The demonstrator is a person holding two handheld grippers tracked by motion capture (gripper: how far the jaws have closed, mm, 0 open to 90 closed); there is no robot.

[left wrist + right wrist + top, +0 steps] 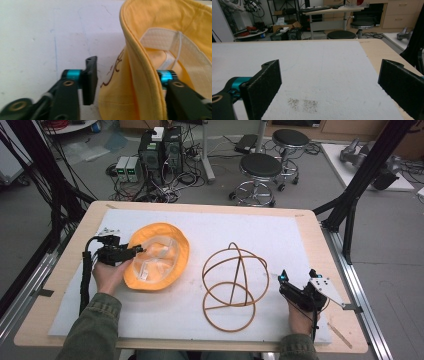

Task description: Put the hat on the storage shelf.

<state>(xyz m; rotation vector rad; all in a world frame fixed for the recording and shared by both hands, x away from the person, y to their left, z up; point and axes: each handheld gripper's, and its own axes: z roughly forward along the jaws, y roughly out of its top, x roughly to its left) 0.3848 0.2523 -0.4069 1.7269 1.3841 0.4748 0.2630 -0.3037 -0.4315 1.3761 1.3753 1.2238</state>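
The left gripper (134, 251) has its jaws spread astride the near brim of the yellow hat (157, 256), one inside and one outside, so the step looks like taking hold; next they need to close on the brim. The left forearm reaches forward. The right gripper (298, 277) rests wide apart and empty, with the wire hat stand (235, 285) just to its left.

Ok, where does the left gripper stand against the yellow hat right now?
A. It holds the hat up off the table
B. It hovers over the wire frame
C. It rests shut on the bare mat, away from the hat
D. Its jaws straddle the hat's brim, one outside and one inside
D: in the left gripper view, the left gripper has the yellow hat brim between its open jaws.
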